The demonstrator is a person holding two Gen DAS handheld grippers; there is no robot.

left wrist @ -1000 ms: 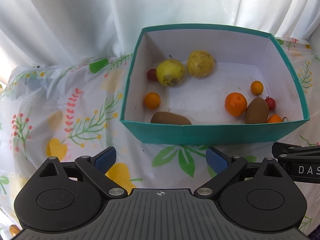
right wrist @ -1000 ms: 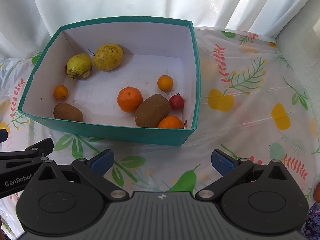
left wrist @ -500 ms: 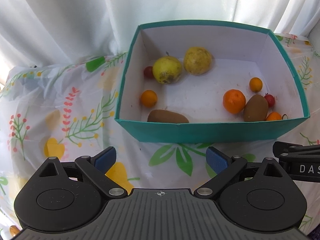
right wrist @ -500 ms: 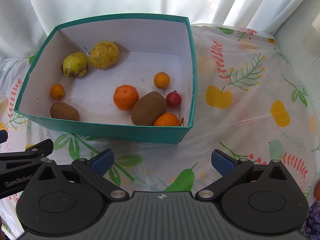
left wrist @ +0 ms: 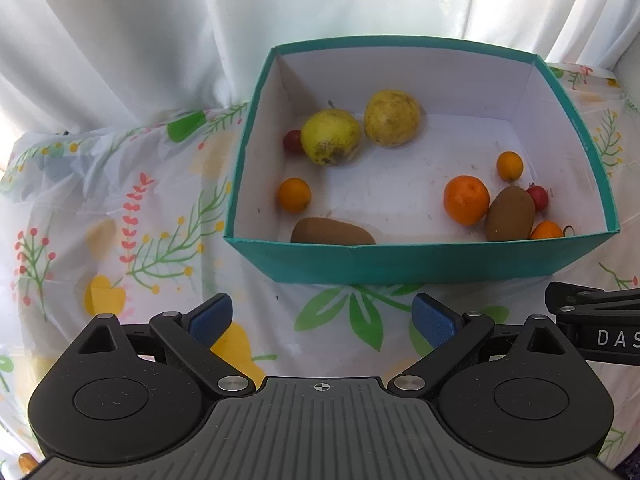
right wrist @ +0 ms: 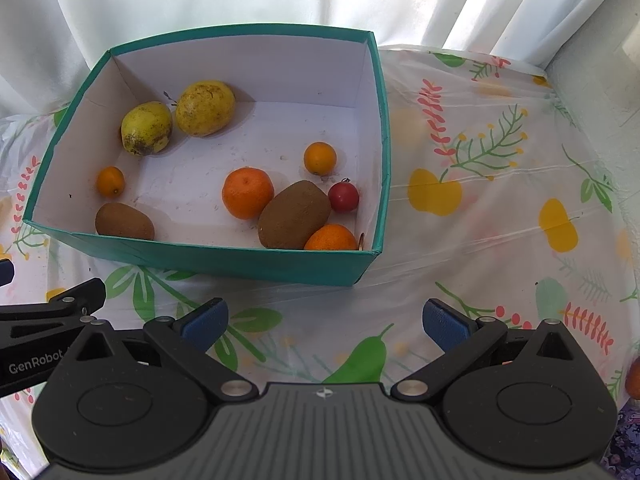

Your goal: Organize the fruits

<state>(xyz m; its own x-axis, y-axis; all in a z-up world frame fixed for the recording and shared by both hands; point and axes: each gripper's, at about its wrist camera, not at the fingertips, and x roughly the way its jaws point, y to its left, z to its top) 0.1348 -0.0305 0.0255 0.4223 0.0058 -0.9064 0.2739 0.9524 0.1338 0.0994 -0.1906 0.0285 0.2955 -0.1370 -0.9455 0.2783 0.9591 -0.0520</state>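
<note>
Left wrist view, left to right: floral tablecloth (left wrist: pixel 120 208) is covering the left half of the frame, white curtain (left wrist: pixel 160 32) hanging across the top. Left gripper (left wrist: pixel 322 316) is sitting low centre, blue pads spread wide, nothing between them, hovering over the cloth short of the box. Teal box (left wrist: pixel 420 260) is sitting centre-right, white inside. Along its left wall: small red fruit (left wrist: pixel 293 141) touching a yellow-green pear-like fruit (left wrist: pixel 330 137), small orange (left wrist: pixel 295 195) below them, brown kiwi (left wrist: pixel 332 232) lying against the near wall. Second yellow fruit (left wrist: pixel 392 117) is sitting just right of the first, near the back. Right cluster: mandarin (left wrist: pixel 466 200) touching a second kiwi (left wrist: pixel 510 213), small round orange (left wrist: pixel 509 165) behind them, red cherry-sized fruit (left wrist: pixel 537 197) just right of the kiwi, another orange (left wrist: pixel 546 230) tucked in the near right corner. Part of the other tool is showing at the right edge.

Right wrist view: same box (right wrist: pixel 224 254) is sitting upper left of the frame, same fruit inside. Right gripper (right wrist: pixel 324 318) is sitting low centre, pads also spread apart and holding nothing, over bare cloth in front of the box's near right corner. Cloth is filling the right half; an orange object is partly showing at the lower right edge, too cut off to identify.
</note>
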